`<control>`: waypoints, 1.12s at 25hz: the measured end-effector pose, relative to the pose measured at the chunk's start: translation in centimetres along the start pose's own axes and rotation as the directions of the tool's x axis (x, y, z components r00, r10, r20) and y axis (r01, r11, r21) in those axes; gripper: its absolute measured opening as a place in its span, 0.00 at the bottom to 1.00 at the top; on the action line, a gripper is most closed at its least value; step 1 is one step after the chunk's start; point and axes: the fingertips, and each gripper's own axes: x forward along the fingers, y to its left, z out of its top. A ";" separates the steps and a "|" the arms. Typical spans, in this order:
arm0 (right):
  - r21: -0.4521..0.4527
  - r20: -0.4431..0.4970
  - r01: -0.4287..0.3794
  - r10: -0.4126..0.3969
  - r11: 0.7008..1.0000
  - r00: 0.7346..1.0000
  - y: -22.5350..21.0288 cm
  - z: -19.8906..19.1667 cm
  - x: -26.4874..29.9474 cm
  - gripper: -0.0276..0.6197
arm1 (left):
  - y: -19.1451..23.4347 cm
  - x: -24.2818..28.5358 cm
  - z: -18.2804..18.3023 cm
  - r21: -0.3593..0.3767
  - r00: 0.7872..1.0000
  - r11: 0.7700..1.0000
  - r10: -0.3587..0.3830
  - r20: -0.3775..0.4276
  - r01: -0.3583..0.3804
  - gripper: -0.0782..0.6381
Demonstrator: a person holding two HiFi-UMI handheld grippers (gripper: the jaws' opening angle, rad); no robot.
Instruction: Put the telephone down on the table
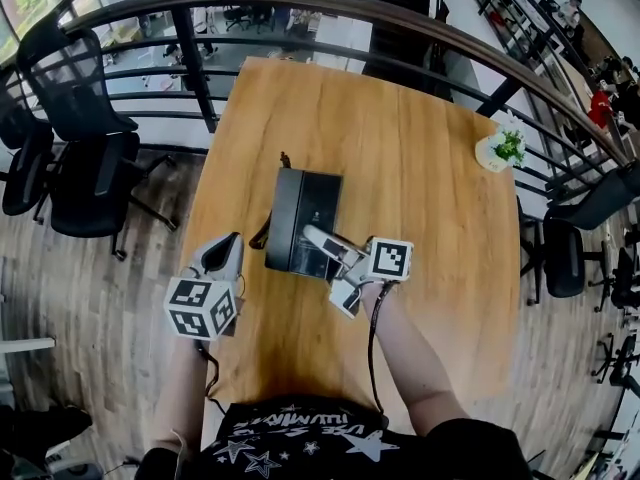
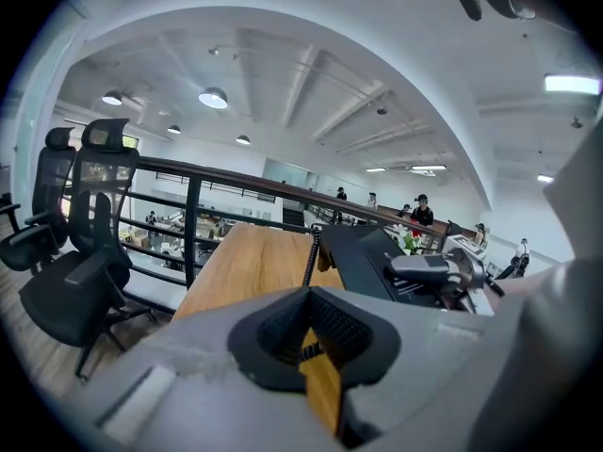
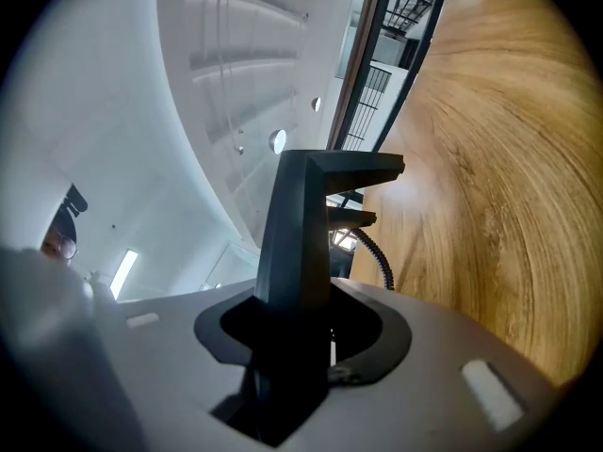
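Observation:
A black desk telephone (image 1: 300,218) is over the middle of the wooden table (image 1: 420,168), its coiled cord (image 1: 262,236) hanging at its left side. My right gripper (image 1: 325,256) is shut on the telephone's near edge. In the right gripper view the telephone (image 3: 303,234) stands edge-on between the jaws, with the cord (image 3: 377,254) beside it. My left gripper (image 1: 224,256) is near the table's left edge, jaws together and holding nothing. The left gripper view shows the telephone (image 2: 372,257) ahead to the right, with the right gripper (image 2: 443,273) on it.
A small potted plant (image 1: 503,149) stands at the table's far right corner. A black railing (image 1: 300,8) curves behind the table. Black office chairs (image 1: 85,158) stand on the floor to the left and more (image 1: 565,253) to the right.

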 end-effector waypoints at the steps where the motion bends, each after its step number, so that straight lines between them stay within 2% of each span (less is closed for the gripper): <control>1: 0.003 -0.002 0.001 -0.001 1.000 1.000 -0.4 0.3 0.5 0.29 | 0.3 0.4 0.0 -0.004 1.000 1.000 -0.002 -0.004 0.002 0.11; 8: 0.016 -0.023 -0.005 0.005 1.000 1.000 -2.9 0.9 2.6 0.29 | 1.1 2.1 -1.3 -0.030 1.000 1.000 -0.001 -0.028 0.000 0.11; 28: 0.047 -0.030 0.060 -0.058 0.997 0.998 -8.7 2.0 4.2 0.29 | 2.0 4.6 -3.5 -0.066 0.997 0.998 -0.005 -0.072 0.000 0.11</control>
